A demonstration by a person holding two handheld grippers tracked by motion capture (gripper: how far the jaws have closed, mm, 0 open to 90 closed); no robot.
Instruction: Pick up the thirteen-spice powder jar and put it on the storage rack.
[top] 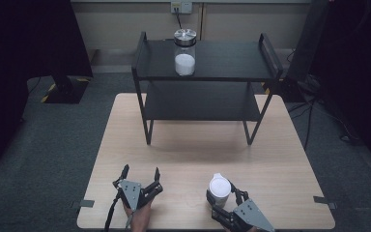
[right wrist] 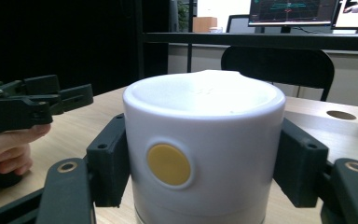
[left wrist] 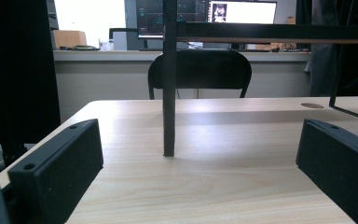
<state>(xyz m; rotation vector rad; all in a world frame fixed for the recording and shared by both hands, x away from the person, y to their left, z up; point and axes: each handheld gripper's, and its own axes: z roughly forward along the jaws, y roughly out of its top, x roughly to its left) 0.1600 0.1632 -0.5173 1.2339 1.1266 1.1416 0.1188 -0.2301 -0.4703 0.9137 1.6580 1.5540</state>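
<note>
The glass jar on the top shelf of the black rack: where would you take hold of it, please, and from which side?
Grip the glass jar on its straight body below the metal lid, coming level from the table's near side. It stands upright near the front edge of the black rack, whose end rails block the sides. The open left hand-held gripper is free.
</note>
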